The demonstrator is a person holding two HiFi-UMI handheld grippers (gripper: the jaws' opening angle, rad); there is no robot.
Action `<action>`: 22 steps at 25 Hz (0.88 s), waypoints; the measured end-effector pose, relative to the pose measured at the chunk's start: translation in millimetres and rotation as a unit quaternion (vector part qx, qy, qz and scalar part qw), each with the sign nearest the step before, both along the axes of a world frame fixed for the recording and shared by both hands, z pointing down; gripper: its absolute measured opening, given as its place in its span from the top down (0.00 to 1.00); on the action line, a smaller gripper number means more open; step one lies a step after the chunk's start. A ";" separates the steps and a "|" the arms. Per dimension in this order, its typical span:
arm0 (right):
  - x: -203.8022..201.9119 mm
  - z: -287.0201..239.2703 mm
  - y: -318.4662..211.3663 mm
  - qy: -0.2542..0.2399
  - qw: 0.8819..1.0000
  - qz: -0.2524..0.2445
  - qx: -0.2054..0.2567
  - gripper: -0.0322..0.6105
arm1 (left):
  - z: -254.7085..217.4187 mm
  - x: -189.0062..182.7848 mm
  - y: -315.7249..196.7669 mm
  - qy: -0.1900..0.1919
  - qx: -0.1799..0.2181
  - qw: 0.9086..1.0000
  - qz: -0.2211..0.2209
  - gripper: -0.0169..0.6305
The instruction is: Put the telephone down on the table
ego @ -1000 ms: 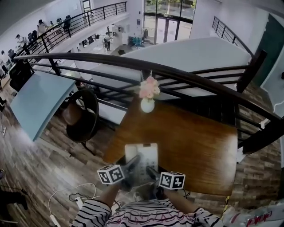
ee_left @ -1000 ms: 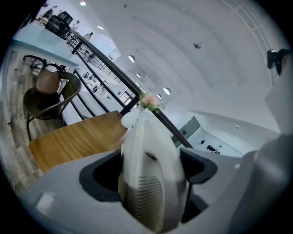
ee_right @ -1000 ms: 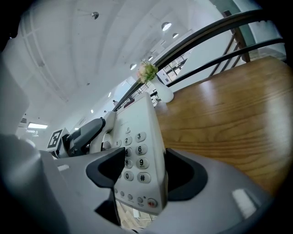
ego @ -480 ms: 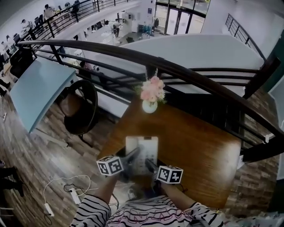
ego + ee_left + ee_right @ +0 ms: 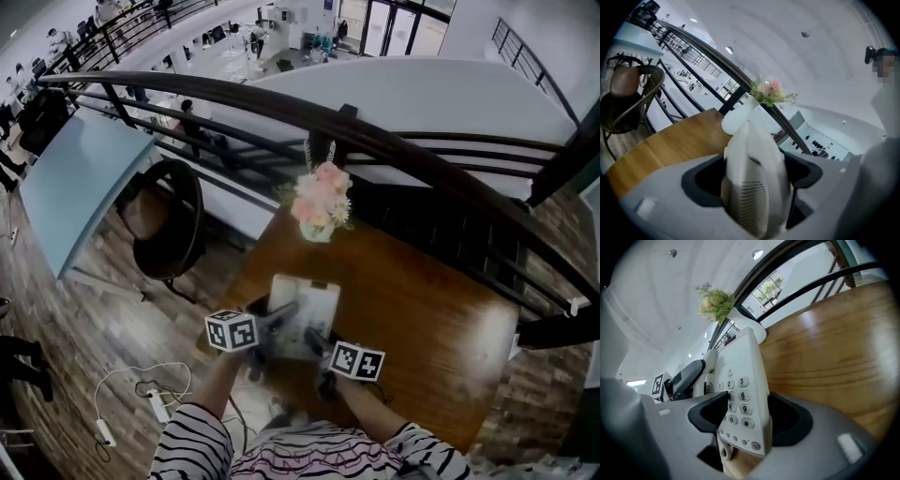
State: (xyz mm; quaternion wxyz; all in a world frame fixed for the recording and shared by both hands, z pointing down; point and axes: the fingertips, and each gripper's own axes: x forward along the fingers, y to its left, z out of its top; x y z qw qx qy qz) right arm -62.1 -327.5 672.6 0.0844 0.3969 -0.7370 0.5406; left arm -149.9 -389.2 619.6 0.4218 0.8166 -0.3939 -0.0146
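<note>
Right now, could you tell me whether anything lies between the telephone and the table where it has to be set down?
Nothing visible does. The left gripper and right gripper are both shut on the telephone over bare wood of the table; the only other thing, a vase of flowers, stands apart at the far edge.

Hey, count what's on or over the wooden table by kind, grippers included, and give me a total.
telephone: 1
vase of flowers: 1
grippers: 2, the left gripper and the right gripper, both shut on the telephone
Total: 4
</note>
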 end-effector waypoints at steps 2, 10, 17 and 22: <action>1.6 7.4 -13.5 -0.003 1.000 0.010 -0.011 0.52 | 6.9 3.6 -15.6 -0.004 -0.005 1.000 0.011 0.36; 4.5 28.4 -63.0 -0.001 0.999 0.030 -0.029 0.52 | 30.0 10.6 -70.5 0.008 -0.008 0.999 0.047 0.36; 14.1 37.2 -80.8 -0.011 0.997 0.059 -0.051 0.52 | 40.9 28.5 -98.1 0.008 -0.018 0.995 0.098 0.36; 12.9 46.9 -88.2 -0.014 0.995 0.072 -0.073 0.52 | 52.3 31.7 -109.7 0.002 -0.029 0.992 0.120 0.36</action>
